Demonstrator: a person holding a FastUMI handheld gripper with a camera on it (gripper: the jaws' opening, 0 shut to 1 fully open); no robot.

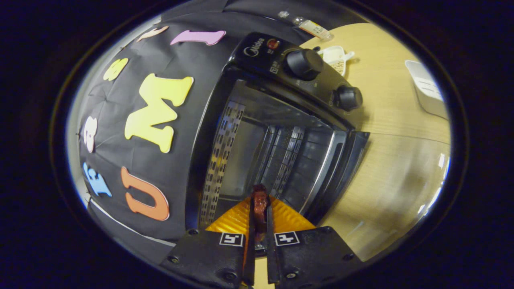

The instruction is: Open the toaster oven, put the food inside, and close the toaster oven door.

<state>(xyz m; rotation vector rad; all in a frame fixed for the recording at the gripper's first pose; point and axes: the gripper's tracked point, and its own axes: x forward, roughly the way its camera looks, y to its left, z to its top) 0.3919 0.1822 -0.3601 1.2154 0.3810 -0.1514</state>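
**Inspector:** Starting with the toaster oven (281, 132): it stands on the wooden table (393, 160), its door (341, 168) swung fully open, so the cavity is exposed. The whole view is rolled, so the oven appears tipped on its side.

**Clerk:** Control panel?

**Inspector:** Beside the cavity. Two round knobs: an upper knob (304, 63) and a lower knob (348, 98), with a small red lamp (273, 43) near the upper one. Perforated metal side walls (223, 152) line the cavity.

**Clerk:** And the gripper?

**Inspector:** The gripper (260, 208) sits just in front of the oven mouth, fingers drawn close together and clamped on a piece of food (260, 202), reddish-brown and glossy. Both fingers press its sides; its end pokes out past the tips, at the cavity's threshold.

**Clerk:** Anything beneath it?

**Inspector:** A ribbed orange-yellow surface (237, 218), just at the oven's front edge, showing on either side of the fingers. Whether it is a tray I cannot tell.

**Clerk:** Other items?

**Inspector:** Past the oven's control side, a white scoop-shaped dish (335, 56) just beside the upper knob, a clear packet (315, 28) beyond that, and a white container (427, 88) well apart from the oven across the table.
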